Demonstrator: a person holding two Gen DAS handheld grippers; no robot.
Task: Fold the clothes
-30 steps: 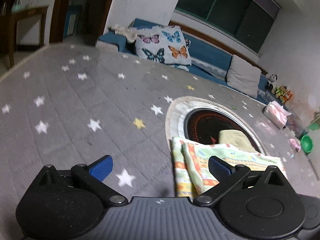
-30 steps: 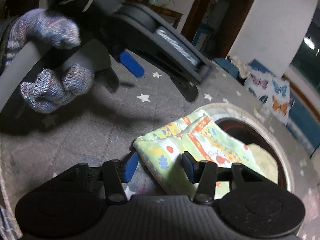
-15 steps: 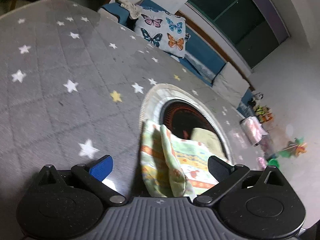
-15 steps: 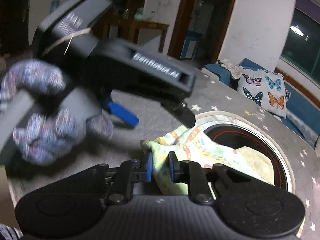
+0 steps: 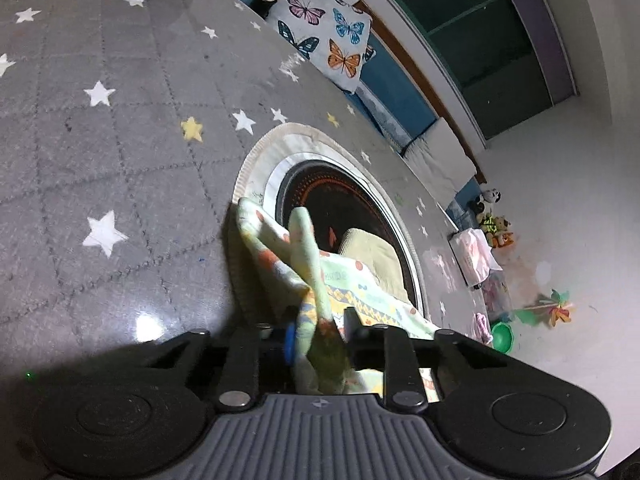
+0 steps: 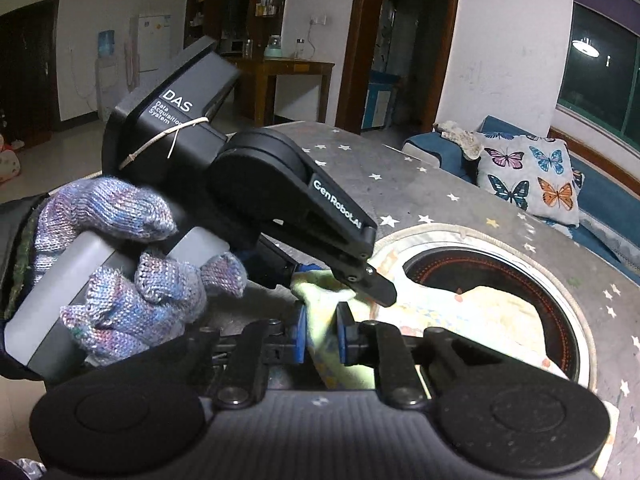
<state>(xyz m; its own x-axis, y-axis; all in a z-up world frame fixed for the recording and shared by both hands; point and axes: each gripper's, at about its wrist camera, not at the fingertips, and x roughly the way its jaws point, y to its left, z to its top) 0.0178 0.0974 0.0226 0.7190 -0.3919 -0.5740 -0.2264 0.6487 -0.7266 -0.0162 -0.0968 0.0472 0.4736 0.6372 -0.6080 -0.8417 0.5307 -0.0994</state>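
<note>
A pale green patterned cloth (image 5: 304, 256) lies at the near rim of the round opening (image 5: 340, 200) in the grey star-quilted table cover (image 5: 120, 140). My left gripper (image 5: 320, 336) is closing its jaws with a raised fold of the cloth bunched between the pads. In the right wrist view my right gripper (image 6: 322, 336) is shut on the cloth (image 6: 460, 308) at a corner close beside the left one. The left gripper (image 6: 352, 280), held by a hand in a knitted glove (image 6: 120, 280), reaches in from the left just above my right fingers.
A yellowish cloth (image 5: 372, 248) lies in the dark round pit. A butterfly pillow (image 5: 324, 36) rests on a blue sofa behind the table. Toys and a green bowl (image 5: 502, 336) sit on the floor at right. A wooden table (image 6: 288, 72) stands at the back.
The left gripper rolled, dropped onto the cloth's edge and closed its wide-open jaws on a fold. The right gripper closed on the cloth corner and lifted it slightly.
</note>
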